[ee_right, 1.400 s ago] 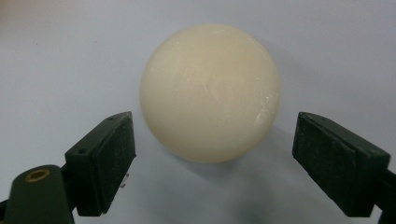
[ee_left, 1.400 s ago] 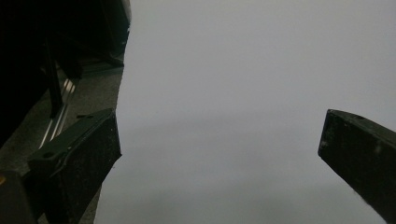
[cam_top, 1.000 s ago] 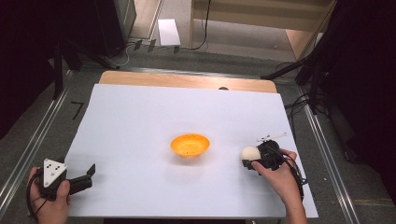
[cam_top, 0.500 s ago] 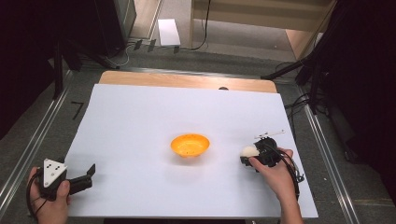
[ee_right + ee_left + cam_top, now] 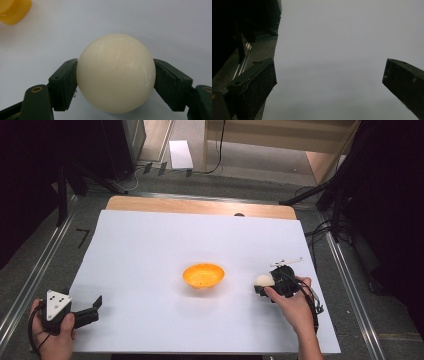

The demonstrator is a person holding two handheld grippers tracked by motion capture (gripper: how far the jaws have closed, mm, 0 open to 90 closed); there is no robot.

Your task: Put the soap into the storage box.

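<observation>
- Worktop point(image 5: 150, 245): white sheet, bowl point(image 5: 203, 275) at its middle.
- Bowl: orange, empty, left of the ball point(image 5: 263, 280), near it.
- Left gripper point(image 5: 95, 304): jaws spread, idle, far left of the bowl.
- Right gripper point(image 5: 261, 287): just closed, pinching the ball; nearer hand, the bowl lying to its left.

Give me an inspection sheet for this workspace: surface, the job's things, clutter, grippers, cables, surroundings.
Surface: white sheet covering a wooden table top, flat and bare around the work.
Job's things: cream ball in the right gripper's jaws; orange bowl mid-sheet, open side up, apart from the ball.
Clutter: nothing seen on the sheet.
Grippers: right gripper shut on the ball, a pad pressing each side, its jaws having just closed; left gripper open, nothing between its jaws, at the sheet's near left corner.
Cables: one trails from the right gripper; more lie on the floor right of the table.
Surroundings: dark floor, metal rails, wooden furniture beyond.
</observation>
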